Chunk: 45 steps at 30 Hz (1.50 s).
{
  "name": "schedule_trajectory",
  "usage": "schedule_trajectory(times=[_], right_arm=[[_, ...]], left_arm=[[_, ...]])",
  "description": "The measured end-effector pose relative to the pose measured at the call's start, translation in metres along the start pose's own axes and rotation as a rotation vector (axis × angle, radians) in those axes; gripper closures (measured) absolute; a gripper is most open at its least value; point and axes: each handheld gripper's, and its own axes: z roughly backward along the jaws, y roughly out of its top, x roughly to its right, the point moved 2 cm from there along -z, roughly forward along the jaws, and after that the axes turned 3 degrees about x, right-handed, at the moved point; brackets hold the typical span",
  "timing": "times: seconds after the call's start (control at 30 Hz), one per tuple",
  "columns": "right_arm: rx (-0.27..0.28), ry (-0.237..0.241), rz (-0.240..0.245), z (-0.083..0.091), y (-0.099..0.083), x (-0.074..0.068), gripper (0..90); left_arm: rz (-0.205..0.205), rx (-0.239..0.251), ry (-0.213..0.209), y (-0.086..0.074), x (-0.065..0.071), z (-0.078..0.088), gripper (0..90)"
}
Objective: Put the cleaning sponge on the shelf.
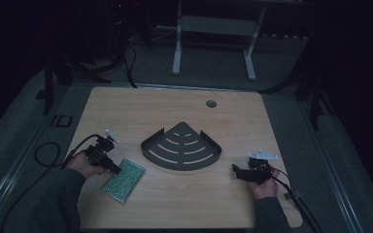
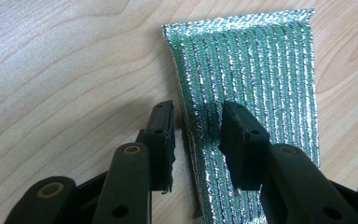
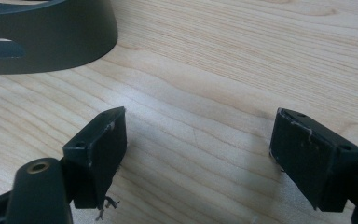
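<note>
Presently the green scouring pad (image 2: 256, 79) lies flat on the wooden table (image 1: 184, 194), at the near-left part of the top, well to the left of the dark corner rack (image 1: 182, 148) that stands in the middle. Its face is a glittering green and silver weave in long ribs; the long edge shows thin stacked layers. I judge it light, soft and easily bent, with a rough surface that should not slip between rubber pads but may snag. It is unlikely to break, though a hard squeeze would crumple it.

My left gripper (image 2: 196, 128) sits at the pad's near-left corner. One jaw stands on bare wood just beside the pad's edge, the other over the weave, so the edge lies between them. The jaws are parted and do not press on the pad; nothing is held. A sound hold, in my judgement, would be across this same long edge, a little in from the corner, with one jaw slid beneath the layers so the pad lifts without folding.

My right gripper (image 3: 198, 140) rests low over bare table at the near-right, its jaws spread wide with nothing between them. The rack's curved wall (image 3: 51, 42) stands near it, apart from the jaws. The rack is empty, as seen from above.
</note>
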Motion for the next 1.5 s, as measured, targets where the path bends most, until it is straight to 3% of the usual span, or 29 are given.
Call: schedule_trajectory(times=[0.33,0.6,0.8,0.9,1.07,1.5], right_arm=[[0.000,0.000,0.000,0.000,0.000,0.000,18.3],[0.000,0.000,0.000,0.000,0.000,0.000,18.3],[0.000,0.000,0.000,0.000,0.000,0.000,18.3],[0.000,0.000,0.000,0.000,0.000,0.000,18.3],[0.000,0.000,0.000,0.000,0.000,0.000,18.3],[0.000,0.001,0.001,0.000,0.000,0.000,18.3]], left_arm=[[0.046,-0.007,-0.019,-0.004,-0.002,-0.004,64.9],[0.085,-0.037,-0.055,-0.001,-0.004,-0.006,73.1],[0.081,-0.078,-0.017,0.005,-0.001,-0.005,80.9],[0.074,-0.082,0.005,0.007,-0.001,-0.003,89.0],[0.057,-0.088,0.024,0.009,0.002,-0.002,90.0],[0.019,-0.027,0.058,0.017,0.010,0.025,90.0]])
